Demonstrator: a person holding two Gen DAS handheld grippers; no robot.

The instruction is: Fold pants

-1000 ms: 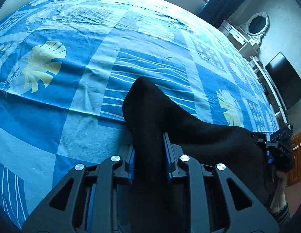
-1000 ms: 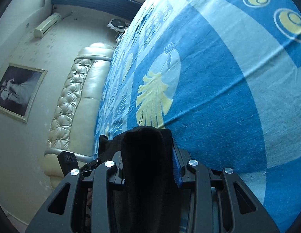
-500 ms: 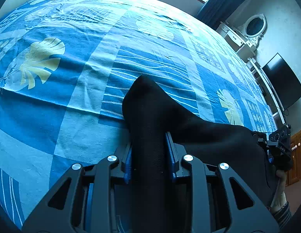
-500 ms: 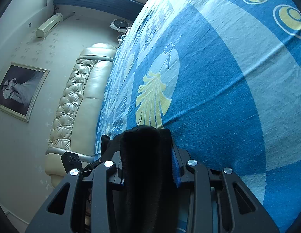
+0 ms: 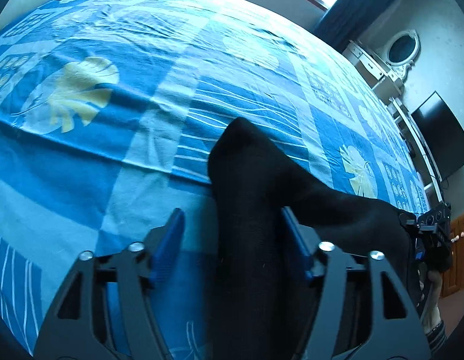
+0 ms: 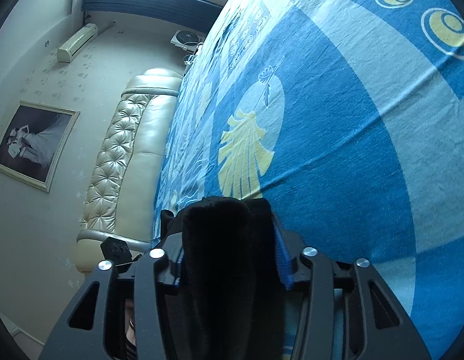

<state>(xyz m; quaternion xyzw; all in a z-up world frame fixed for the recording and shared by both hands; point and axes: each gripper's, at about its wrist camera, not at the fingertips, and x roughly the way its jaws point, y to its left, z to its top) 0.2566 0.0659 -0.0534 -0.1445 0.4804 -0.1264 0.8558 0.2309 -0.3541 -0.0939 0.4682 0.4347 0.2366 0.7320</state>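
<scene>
The soft black pants (image 5: 256, 198) lie bunched on the near edge of the bed's blue patterned sheet (image 5: 118, 138), stretched between both tools. The left gripper (image 5: 232, 234) is opening, its blue pads clear of the cloth; the right gripper (image 6: 229, 249) is opening too, cloth filling its gap. This looks like a release, with smoothing likely next. A padded cream headboard (image 6: 124, 150) stands at the bed's far end.

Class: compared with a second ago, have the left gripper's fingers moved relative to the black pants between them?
Yes. The left gripper's fingers are opening, spreading sideways off the black pants, baring blue bedsheet at the left pad.
</scene>
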